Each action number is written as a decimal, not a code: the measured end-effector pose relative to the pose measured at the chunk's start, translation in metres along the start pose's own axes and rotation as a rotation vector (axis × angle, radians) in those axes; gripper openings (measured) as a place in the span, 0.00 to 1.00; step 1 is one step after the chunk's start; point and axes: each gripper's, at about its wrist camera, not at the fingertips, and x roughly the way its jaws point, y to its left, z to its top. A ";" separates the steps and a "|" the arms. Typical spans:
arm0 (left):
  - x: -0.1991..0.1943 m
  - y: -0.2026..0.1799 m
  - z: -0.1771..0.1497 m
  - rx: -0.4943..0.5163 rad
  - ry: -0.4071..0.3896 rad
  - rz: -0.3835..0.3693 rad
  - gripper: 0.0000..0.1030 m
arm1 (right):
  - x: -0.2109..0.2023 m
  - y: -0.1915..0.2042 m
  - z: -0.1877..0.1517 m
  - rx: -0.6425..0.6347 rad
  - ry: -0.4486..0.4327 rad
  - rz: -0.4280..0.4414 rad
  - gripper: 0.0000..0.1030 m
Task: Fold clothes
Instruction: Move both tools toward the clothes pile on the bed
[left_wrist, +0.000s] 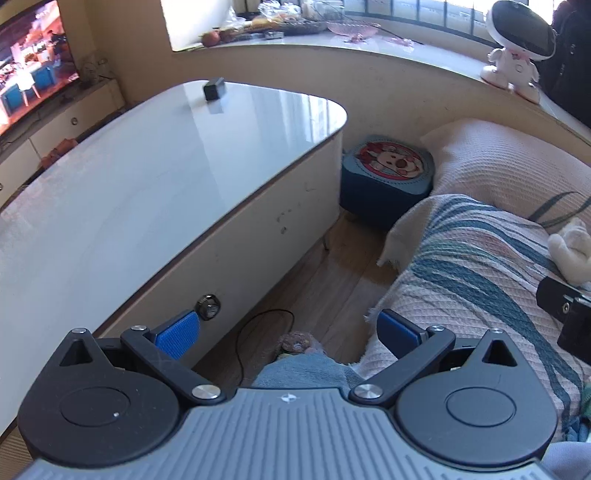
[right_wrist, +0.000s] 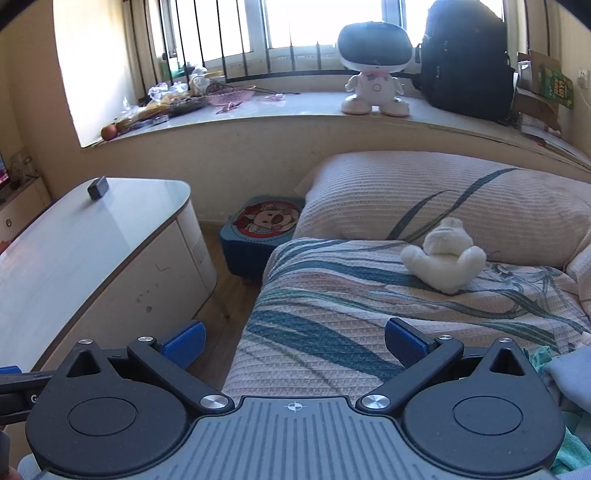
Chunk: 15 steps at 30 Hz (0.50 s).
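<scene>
Clothes (right_wrist: 569, 373) sit bunched at the far right edge of the striped sofa cover (right_wrist: 332, 295), just right of the right gripper (right_wrist: 295, 345), which is wide open and empty; left gripper (left_wrist: 288, 332) also gapes, holding nothing, over the floor (left_wrist: 332, 280)

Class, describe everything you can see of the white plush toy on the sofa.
The white plush toy is a small, fluffy, cream-white stuffed animal with a rounded head and two stubby limbs spread outward. It sits on the striped sofa cover, just in front of the pale cushion. No face shows. Nothing else touches it, and both hand-held grippers are well short of it.
</scene>
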 end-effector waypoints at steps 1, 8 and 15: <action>-0.001 -0.001 0.000 -0.005 -0.002 0.008 1.00 | 0.000 0.000 0.000 -0.001 -0.003 0.004 1.00; -0.003 -0.008 -0.003 -0.003 0.005 -0.019 1.00 | -0.002 0.000 0.000 -0.008 -0.025 0.022 1.00; -0.009 -0.001 -0.001 0.002 -0.003 -0.079 1.00 | -0.005 0.002 0.002 -0.024 -0.047 0.007 1.00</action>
